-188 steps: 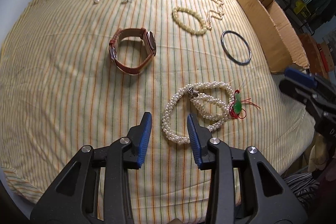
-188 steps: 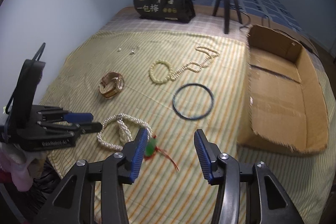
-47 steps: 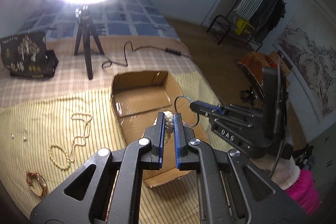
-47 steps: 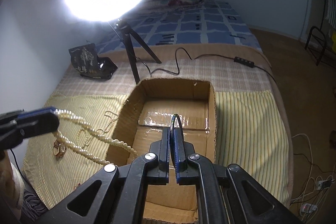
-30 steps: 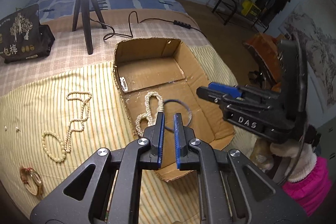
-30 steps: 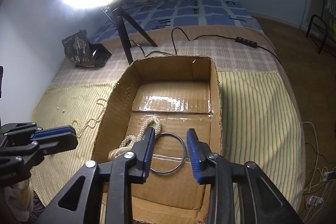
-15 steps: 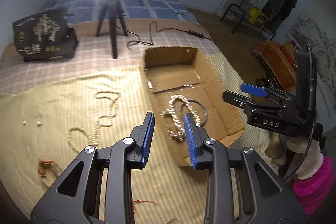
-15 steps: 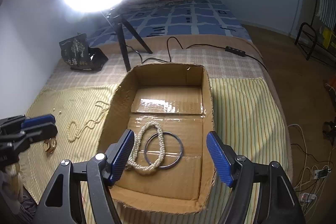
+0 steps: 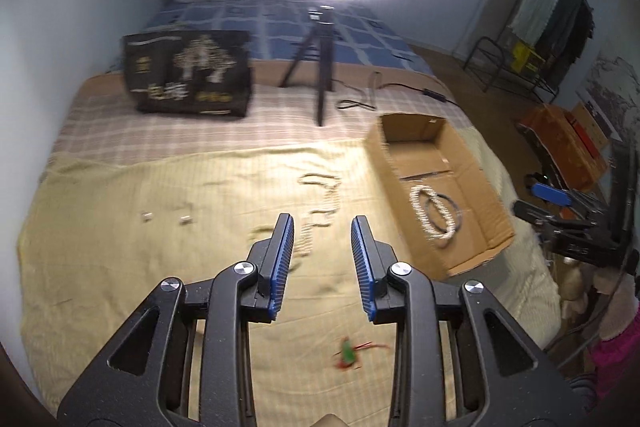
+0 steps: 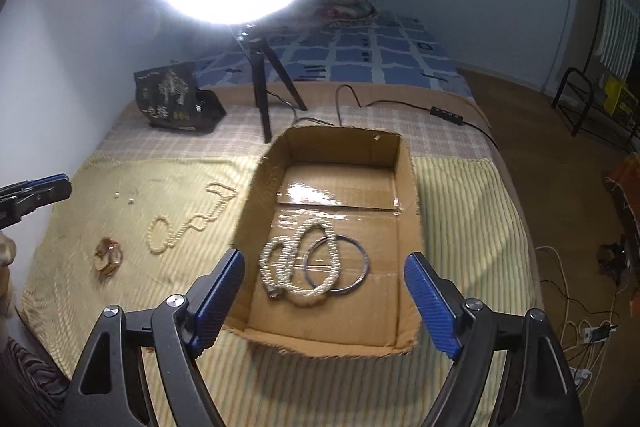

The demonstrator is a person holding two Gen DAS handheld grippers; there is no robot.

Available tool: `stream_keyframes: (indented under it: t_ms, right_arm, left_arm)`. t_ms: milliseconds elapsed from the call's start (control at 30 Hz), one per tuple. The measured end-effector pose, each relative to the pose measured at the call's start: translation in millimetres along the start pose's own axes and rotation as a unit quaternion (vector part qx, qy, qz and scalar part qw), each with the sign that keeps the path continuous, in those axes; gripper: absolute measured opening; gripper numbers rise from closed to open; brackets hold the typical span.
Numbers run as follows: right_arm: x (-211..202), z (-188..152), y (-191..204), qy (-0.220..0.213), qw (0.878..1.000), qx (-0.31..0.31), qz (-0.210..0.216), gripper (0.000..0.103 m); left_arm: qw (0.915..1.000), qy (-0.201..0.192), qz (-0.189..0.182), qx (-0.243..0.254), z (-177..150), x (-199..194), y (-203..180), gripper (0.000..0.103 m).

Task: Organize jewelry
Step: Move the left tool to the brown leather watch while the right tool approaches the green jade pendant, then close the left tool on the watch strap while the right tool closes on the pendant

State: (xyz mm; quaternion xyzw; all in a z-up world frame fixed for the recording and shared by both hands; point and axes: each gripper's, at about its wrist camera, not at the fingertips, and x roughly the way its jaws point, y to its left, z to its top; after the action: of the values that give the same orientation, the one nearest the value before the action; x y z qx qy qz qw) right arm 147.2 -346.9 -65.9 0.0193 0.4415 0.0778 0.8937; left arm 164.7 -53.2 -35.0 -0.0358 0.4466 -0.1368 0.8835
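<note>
Above the bed, the left tool [image 9: 322, 259] hovers with fingers parted and empty; snatching at the loose bead strand [image 9: 320, 203] could snag the striped cloth [image 9: 100, 247]. The right tool [image 10: 322, 297] gapes wide, empty, over the cardboard box [image 10: 256, 195] holding pearl necklace [image 10: 298, 263] and bangle [image 10: 352, 267].

Motion blur smears bead strand [image 9: 320, 203] and 2 tiny pieces [image 9: 166, 218]; type unreadable.

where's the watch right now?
Right wrist view: the watch lies on the striped cloth, left of the cardboard box, beside the bead bracelet.
</note>
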Motion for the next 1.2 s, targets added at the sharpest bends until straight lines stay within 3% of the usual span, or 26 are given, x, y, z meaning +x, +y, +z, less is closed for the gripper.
stream_keyframes:
  t_ms: [67, 267, 433, 767, 967, 1033, 1200]
  right_arm:
    - [-5.0, -2.7, 6.0, -0.006, 1.000, -0.001, 0.010, 0.084]
    - [-13.1, -16.5, 42.3, -0.019, 0.999, -0.029, 0.017, 0.084]
    - [-4.3, -31.3, 79.0, 0.001, 0.998, -0.048, 0.050, 0.084]
    - [33.0, -68.4, 132.1, 0.072, 0.988, -0.090, 0.106, 0.083]
    - [60.6, -93.2, 154.0, 0.122, 0.978, -0.111, 0.125, 0.066]
    - [69.8, -99.0, 159.2, 0.141, 0.974, -0.113, 0.134, 0.053]
    - [91.7, -102.7, 162.5, 0.170, 0.971, -0.078, 0.146, 0.044]
  left_arm:
    - [0.9999, -0.006, 0.008, -0.010, -4.3, -7.0, 15.7, 0.047]
    - [0.9983, -0.010, 0.032, -0.048, -17.3, -18.1, 64.4, 0.047]
    - [0.9959, 0.002, 0.044, -0.080, -30.4, -15.8, 95.0, 0.047]
    - [0.9888, 0.082, 0.040, -0.118, -59.7, 27.3, 124.3, 0.044]
    - [0.9833, 0.113, 0.036, -0.138, -69.1, 46.2, 130.3, 0.040]
    - [0.9819, 0.122, 0.038, -0.140, -70.8, 52.7, 131.0, 0.033]
    - [0.9777, 0.139, 0.035, -0.153, -74.4, 66.1, 132.7, 0.033]
